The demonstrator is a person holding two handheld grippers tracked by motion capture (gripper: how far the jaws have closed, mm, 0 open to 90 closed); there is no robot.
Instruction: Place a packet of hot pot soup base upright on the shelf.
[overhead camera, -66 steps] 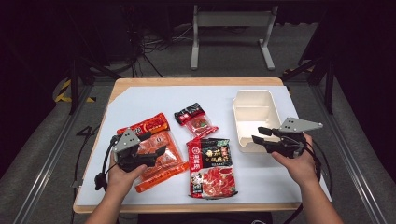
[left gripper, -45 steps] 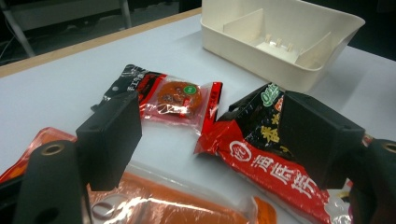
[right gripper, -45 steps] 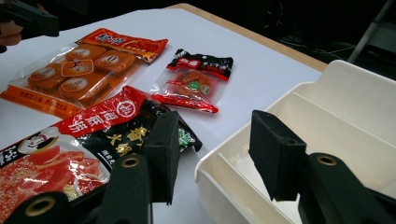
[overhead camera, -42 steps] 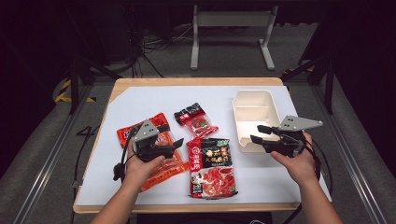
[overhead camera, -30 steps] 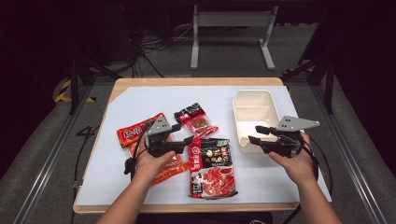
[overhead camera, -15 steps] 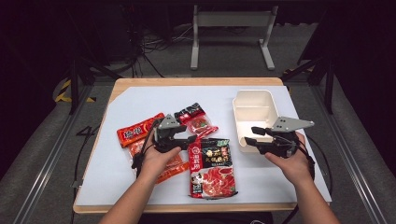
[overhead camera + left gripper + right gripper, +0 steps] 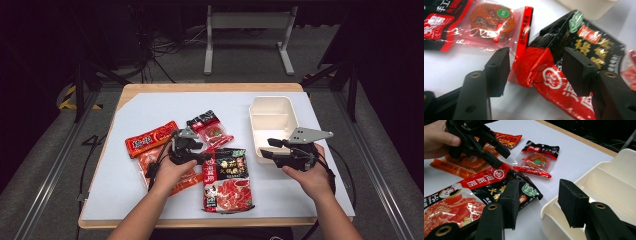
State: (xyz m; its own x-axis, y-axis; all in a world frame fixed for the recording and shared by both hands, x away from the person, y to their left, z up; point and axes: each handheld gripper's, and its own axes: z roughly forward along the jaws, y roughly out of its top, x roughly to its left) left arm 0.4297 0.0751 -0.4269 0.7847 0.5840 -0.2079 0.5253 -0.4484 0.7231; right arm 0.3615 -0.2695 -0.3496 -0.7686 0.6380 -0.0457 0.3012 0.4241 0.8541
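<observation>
Left hand-held gripper (image 7: 204, 158) is closing in on the big black-and-red pouch (image 7: 226, 179); jaws are standing wide apart, gripping nothing. In the left gripper view the pouch's folded red corner (image 7: 534, 66) is sitting between the jaws, nearer the left one, touching neither as far as I can tell.

Pouch is lying flat on the bench (image 7: 150, 107), just ahead of the left hand-held gripper, its top edge near the small clear packet (image 7: 210, 126) and well left of the white tray (image 7: 272, 120).

Right hand-held gripper (image 7: 267, 148) is hovering at the tray's near rim, jaws also wide, empty.

To do this step well, I'd say:
- Centre the raised corner between the pads before closing; it's off to one side now.
- Go low, so the lower jaw is sliding under the fold rather than pushing the pouch along the bench.
- Bite deep past the seal; film is slick and the pouch looks heavy, so a tip grip would likely slip.
- Keep clear of the small packet and the orange pouch (image 7: 150, 140) beside the jaws, so only one gets pinched.
</observation>
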